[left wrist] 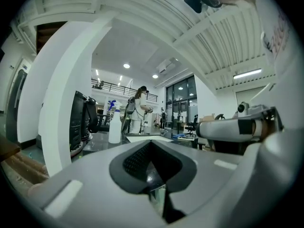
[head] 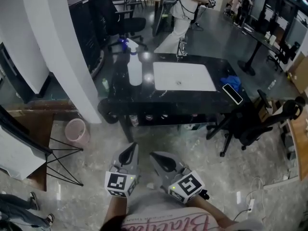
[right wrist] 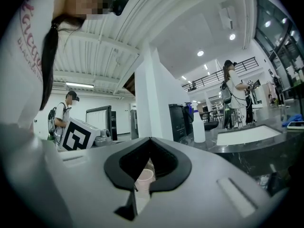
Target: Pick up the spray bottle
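The spray bottle [head: 134, 67], translucent white with a blue trigger head, stands upright at the left end of the black table [head: 144, 100]. It also shows far ahead in the left gripper view, the spray bottle [left wrist: 114, 125], and in the right gripper view, the spray bottle [right wrist: 199, 126]. My left gripper [head: 130, 153] and right gripper [head: 161, 161] are side by side at the bottom of the head view, over the floor and well short of the table. Both point level toward the table. The jaws of the left gripper [left wrist: 151, 141] and right gripper [right wrist: 150, 139] are shut with nothing held.
A white mat [head: 183, 76], a blue cloth [head: 231, 82] and a phone [head: 232, 94] lie on the table. A pink bin [head: 75, 130] stands by a white column [head: 62, 47]. A black office chair [head: 250, 124] is at the right. A person [head: 180, 8] stands beyond the table.
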`<state>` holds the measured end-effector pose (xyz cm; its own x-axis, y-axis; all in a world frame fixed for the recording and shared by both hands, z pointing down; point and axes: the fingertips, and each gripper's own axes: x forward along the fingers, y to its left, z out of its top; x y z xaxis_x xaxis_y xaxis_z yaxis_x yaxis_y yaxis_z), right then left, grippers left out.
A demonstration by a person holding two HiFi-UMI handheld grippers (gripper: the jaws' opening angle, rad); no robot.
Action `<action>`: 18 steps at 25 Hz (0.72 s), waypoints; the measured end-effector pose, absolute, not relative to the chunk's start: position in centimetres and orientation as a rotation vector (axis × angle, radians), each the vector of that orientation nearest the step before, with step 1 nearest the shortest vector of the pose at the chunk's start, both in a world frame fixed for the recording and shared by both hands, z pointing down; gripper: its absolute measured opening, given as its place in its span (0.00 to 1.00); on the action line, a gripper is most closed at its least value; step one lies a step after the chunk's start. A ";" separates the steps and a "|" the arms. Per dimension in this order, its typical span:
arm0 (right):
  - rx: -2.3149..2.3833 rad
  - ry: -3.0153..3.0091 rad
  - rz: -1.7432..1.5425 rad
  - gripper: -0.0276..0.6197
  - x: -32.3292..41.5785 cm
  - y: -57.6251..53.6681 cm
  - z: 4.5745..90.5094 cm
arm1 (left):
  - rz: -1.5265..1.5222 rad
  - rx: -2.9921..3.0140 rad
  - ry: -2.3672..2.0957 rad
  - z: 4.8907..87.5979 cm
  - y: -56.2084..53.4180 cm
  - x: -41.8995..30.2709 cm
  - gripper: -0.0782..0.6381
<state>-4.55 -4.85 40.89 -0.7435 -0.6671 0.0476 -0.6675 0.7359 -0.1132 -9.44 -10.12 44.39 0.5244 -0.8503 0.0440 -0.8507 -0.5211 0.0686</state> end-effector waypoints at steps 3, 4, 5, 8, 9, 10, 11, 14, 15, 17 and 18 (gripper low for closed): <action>1.122 -2.930 0.190 0.05 -4.9 -6.6 40.8 | -0.006 2.670 -1.485 44.4 -11.6 -9.6 0.11; 1.123 -2.929 0.193 0.05 -5.0 -7.2 40.8 | -0.004 2.671 -1.484 44.4 -12.2 -9.6 0.11; 1.123 -2.926 0.198 0.05 -5.1 -7.8 40.9 | -0.001 2.671 -1.483 44.4 -12.8 -9.6 0.11; 1.122 -2.922 0.199 0.05 -5.2 -9.7 41.2 | 0.004 2.672 -1.478 44.8 -14.6 -9.6 0.11; 1.125 -2.923 0.200 0.05 -5.1 -10.4 41.3 | -0.001 2.672 -1.475 44.8 -15.3 -9.6 0.11; 1.130 -2.922 0.206 0.05 -5.1 -11.1 41.3 | -0.009 2.673 -1.472 44.8 -16.0 -9.6 0.11; 1.135 -2.922 0.216 0.05 -5.1 -11.9 41.4 | -0.018 2.674 -1.468 44.7 -16.8 -9.5 0.11; 1.136 -2.918 0.234 0.05 -4.9 -14.6 41.6 | -0.010 2.675 -1.468 44.7 -19.4 -9.2 0.11; 1.132 -2.914 0.235 0.05 -4.9 -15.5 41.8 | 0.013 2.672 -1.470 45.0 -20.3 -9.1 0.11; 1.120 -2.910 0.233 0.05 -4.8 -17.3 42.0 | 0.052 2.667 -1.470 45.4 -22.3 -8.9 0.22; 1.115 -2.912 0.230 0.05 -4.8 -18.2 42.0 | 0.056 2.665 -1.478 45.5 -23.4 -8.8 0.32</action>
